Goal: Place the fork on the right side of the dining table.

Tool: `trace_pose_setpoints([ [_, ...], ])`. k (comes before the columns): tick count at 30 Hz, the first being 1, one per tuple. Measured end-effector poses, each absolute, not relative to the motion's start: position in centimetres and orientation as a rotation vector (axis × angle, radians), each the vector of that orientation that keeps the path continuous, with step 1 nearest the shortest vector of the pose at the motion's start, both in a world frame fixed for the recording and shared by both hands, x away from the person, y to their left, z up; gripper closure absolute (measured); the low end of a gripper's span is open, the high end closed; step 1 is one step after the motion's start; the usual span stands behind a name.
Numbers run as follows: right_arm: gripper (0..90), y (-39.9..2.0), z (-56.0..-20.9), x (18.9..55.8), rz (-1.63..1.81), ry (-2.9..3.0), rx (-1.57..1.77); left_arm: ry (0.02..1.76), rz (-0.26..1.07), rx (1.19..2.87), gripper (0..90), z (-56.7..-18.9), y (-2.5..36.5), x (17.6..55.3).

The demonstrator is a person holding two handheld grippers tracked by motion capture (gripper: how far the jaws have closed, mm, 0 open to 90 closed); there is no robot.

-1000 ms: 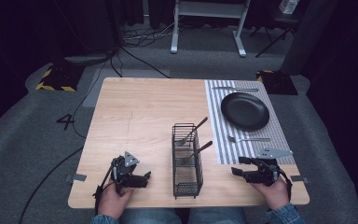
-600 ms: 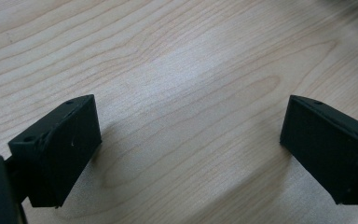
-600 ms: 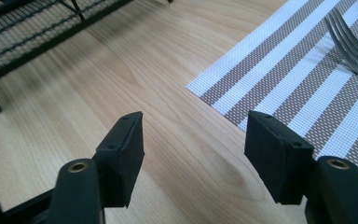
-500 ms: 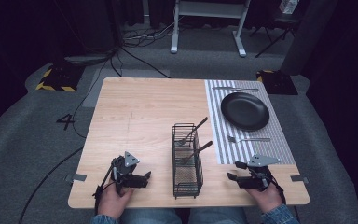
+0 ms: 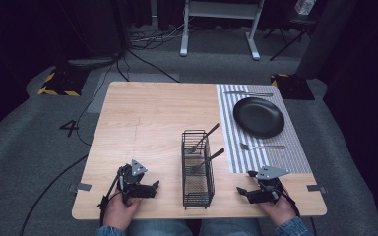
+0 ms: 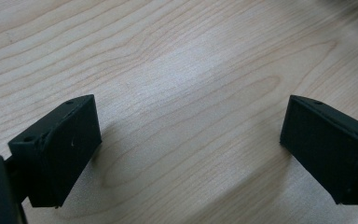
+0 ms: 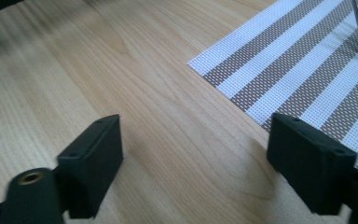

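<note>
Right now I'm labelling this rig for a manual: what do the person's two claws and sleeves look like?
Each hand holds a black claw: left claw, right claw. Each carries a grey three-cornered plate on top. In the claw views the jaws are blocky, matte black rectangular pads with small screw holes. A dark cable trails from the left one across the floor. The sleeves look like blue denim.

Both hands rest low at the near edge of the bench [image 5: 147,113]. The left gripper [image 5: 150,189] and right gripper [image 5: 243,192] point inward, jaws spread wide and empty.
</note>
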State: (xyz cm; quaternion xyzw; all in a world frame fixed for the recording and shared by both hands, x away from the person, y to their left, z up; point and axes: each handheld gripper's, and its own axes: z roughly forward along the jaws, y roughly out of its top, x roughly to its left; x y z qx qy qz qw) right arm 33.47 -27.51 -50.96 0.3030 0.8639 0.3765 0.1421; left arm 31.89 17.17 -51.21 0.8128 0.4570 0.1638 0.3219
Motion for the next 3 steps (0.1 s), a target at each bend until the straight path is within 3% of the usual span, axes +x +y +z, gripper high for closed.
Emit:
trace_pose_setpoints([
  [3,14.2,-27.42,-50.98,33.43,1.071,2.480,0.906,1.200,0.430,2.135,5.1,-51.21,17.17,31.89],
])
